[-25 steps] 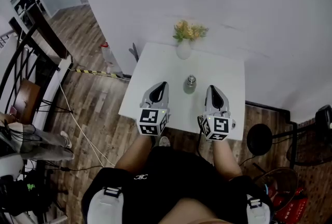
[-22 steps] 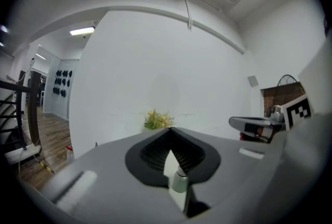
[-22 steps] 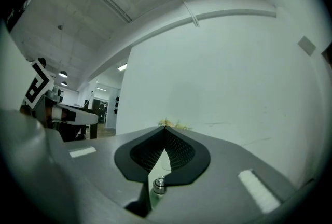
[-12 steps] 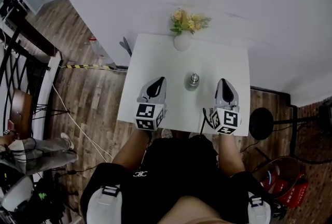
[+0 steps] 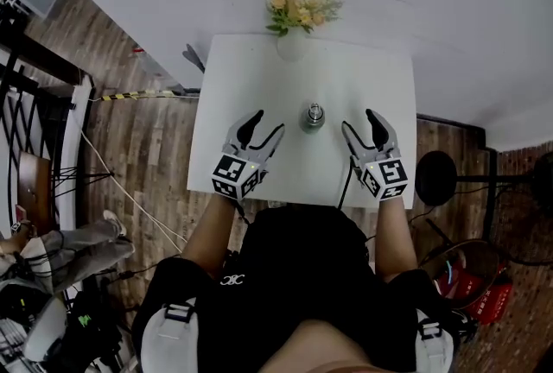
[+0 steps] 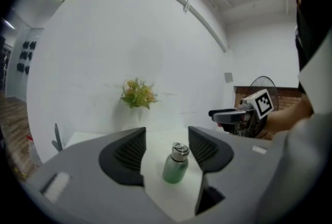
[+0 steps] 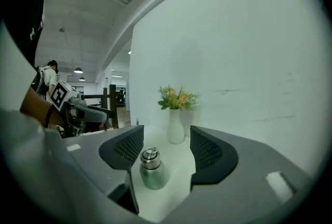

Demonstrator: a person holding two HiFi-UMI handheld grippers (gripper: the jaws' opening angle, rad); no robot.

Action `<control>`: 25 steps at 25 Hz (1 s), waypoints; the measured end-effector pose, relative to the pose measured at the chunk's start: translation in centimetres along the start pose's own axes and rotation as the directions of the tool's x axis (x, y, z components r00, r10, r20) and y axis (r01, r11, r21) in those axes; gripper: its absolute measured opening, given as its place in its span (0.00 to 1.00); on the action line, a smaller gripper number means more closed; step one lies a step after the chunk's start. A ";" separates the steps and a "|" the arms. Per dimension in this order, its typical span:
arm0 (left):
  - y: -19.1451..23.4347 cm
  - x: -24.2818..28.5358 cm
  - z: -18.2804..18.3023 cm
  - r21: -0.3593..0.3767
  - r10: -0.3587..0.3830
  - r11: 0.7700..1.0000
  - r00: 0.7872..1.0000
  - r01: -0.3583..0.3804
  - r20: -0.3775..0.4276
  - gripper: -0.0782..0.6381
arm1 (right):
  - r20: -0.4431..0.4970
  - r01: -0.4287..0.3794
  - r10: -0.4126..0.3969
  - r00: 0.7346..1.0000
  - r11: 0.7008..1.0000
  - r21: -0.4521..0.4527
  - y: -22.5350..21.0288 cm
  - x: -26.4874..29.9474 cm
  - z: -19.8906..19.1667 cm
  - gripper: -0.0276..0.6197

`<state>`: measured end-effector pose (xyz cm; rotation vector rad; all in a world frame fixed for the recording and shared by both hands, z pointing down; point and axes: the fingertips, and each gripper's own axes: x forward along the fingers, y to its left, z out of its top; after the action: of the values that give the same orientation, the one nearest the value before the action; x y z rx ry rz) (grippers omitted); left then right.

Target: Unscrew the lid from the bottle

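Observation:
A small green bottle point(image 5: 313, 116) with a silver lid point(image 6: 180, 150) stands upright in the middle of the white table point(image 5: 251, 78). My left gripper point(image 5: 266, 126) hovers to its left and my right gripper point(image 5: 359, 121) to its right, both apart from it. The jaws of both have just been opening; both now stand open with nothing between the pads. In the left gripper view the bottle point(image 6: 175, 165) shows ahead of the jaws of the left gripper point(image 6: 167, 148). In the right gripper view the bottle point(image 7: 153, 172) shows ahead of the jaws of the right gripper point(image 7: 167, 148).
A white vase of flowers point(image 5: 298, 13) stands at the table's far edge against the white wall. A black round stand point(image 5: 432, 180) sits on the wooden floor right of the table. The person's lap is close to the near edge.
Both grippers have come lower and forward over the table, flanking the bottle. Their jaws, shut in the earlier frames, now stand open.

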<state>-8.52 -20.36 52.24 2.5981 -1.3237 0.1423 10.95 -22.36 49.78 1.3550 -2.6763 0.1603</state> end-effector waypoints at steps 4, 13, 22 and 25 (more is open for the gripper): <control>-1.1 1.4 -2.7 0.042 -0.066 0.997 0.997 0.068 -0.047 0.60 | -0.072 -0.055 0.055 0.996 0.998 -0.005 1.3 0.8 -2.1 0.46; -2.6 5.9 -9.3 0.086 -0.105 0.989 0.982 0.120 -0.160 0.64 | -0.125 0.013 -0.011 0.992 1.000 0.012 4.1 3.5 -5.8 0.46; -3.5 10.1 -13.2 0.074 -0.183 0.976 0.958 0.203 -0.222 0.64 | -0.173 0.100 -0.091 0.981 0.994 0.044 3.9 6.6 -9.2 0.46; -3.2 11.3 -13.9 0.061 -0.192 0.976 0.953 0.211 -0.236 0.65 | -0.206 0.096 -0.087 0.975 0.995 0.035 4.2 7.5 -10.2 0.46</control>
<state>0.99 -24.11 67.33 2.6703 -0.9880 0.4587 3.95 -24.26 60.99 1.3892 -2.4506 0.3325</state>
